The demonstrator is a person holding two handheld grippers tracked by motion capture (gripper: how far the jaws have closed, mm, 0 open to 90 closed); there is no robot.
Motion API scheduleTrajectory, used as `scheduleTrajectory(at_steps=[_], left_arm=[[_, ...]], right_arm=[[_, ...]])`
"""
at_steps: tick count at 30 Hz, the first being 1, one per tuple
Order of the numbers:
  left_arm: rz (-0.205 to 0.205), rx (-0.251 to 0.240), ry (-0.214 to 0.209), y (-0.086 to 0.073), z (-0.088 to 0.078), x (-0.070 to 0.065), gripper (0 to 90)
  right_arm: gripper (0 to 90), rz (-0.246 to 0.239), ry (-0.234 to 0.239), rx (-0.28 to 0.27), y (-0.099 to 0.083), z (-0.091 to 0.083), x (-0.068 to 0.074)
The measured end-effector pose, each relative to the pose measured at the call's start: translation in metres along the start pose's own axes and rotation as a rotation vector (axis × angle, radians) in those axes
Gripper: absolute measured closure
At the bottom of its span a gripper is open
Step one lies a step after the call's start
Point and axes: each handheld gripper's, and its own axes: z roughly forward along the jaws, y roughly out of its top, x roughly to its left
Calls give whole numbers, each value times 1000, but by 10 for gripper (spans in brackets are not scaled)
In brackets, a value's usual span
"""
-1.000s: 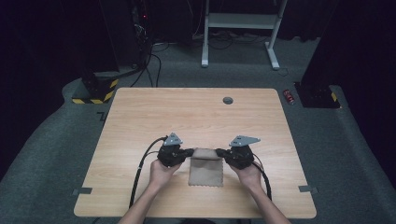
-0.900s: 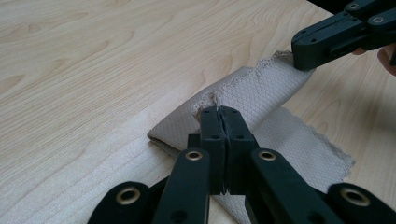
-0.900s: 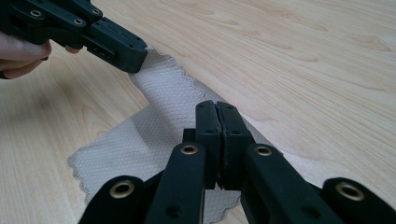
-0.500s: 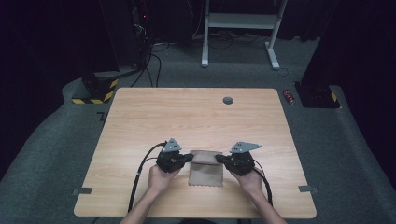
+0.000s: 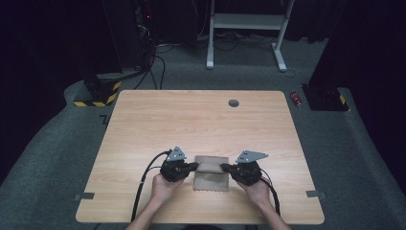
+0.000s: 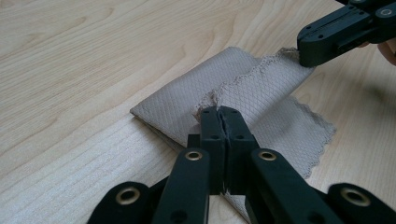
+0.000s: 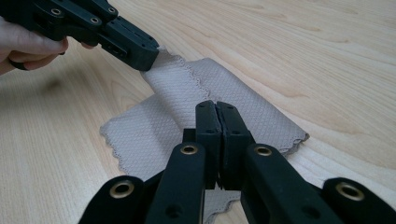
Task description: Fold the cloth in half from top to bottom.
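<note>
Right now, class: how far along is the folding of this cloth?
Done: the beige cloth already lies partly folded on the table. In hand: left gripper and right gripper each pinch its scalloped edge, lifted. Left: laying that edge down flat and letting go.

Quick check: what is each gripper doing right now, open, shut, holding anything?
Left gripper: shut on an edge of the beige cloth.
Right gripper: shut on the opposite edge of the same cloth.
</note>
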Motion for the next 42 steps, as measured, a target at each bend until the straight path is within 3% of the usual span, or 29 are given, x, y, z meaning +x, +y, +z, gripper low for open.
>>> scheduleTrajectory(at_steps=[21, 42], left_arm=[[13, -20, -7, -6, -3, -11, 885], [19, -7, -9, -13, -4, -15, 884]], right_arm=[[883, 0, 3, -5, -11, -6, 5], [882, -10, 6, 12, -17, -6, 11]])
